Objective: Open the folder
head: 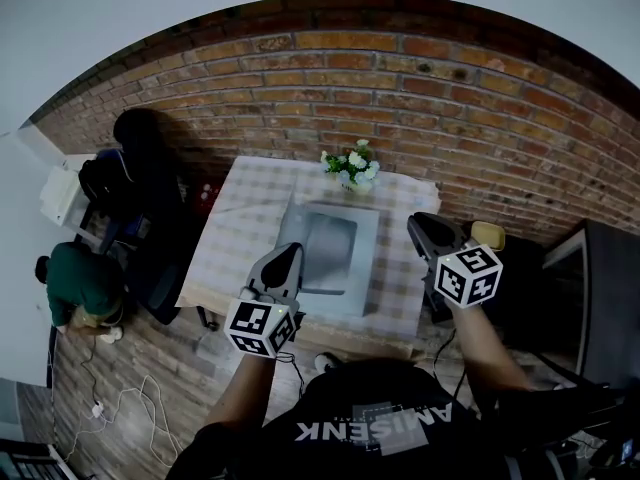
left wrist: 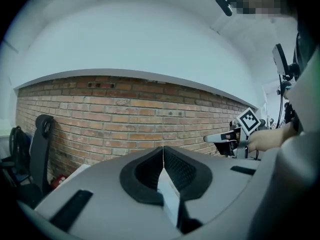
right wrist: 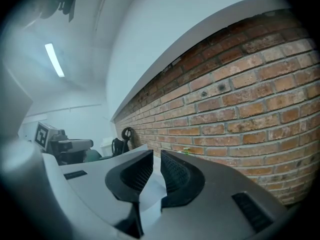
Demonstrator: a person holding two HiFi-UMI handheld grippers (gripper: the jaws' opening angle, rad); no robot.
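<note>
A grey folder (head: 326, 252) lies flat on the checked tablecloth (head: 243, 230), in the middle of the small table. My left gripper (head: 284, 260) hangs above the folder's near left corner; its jaws are shut with nothing between them (left wrist: 163, 149). My right gripper (head: 428, 228) is held off the table's right edge, clear of the folder. Its jaws (right wrist: 156, 156) stand a narrow gap apart and hold nothing. Both grippers point almost level at the brick wall. Each gripper view shows the other gripper: the right gripper (left wrist: 220, 138) and the left gripper (right wrist: 75, 145).
A small bunch of white flowers (head: 351, 164) stands at the table's far edge. The brick wall (head: 480, 118) is just behind. A person in green (head: 82, 283) crouches at the left by a dark chair (head: 140, 168). A black cabinet (head: 600, 298) stands at the right.
</note>
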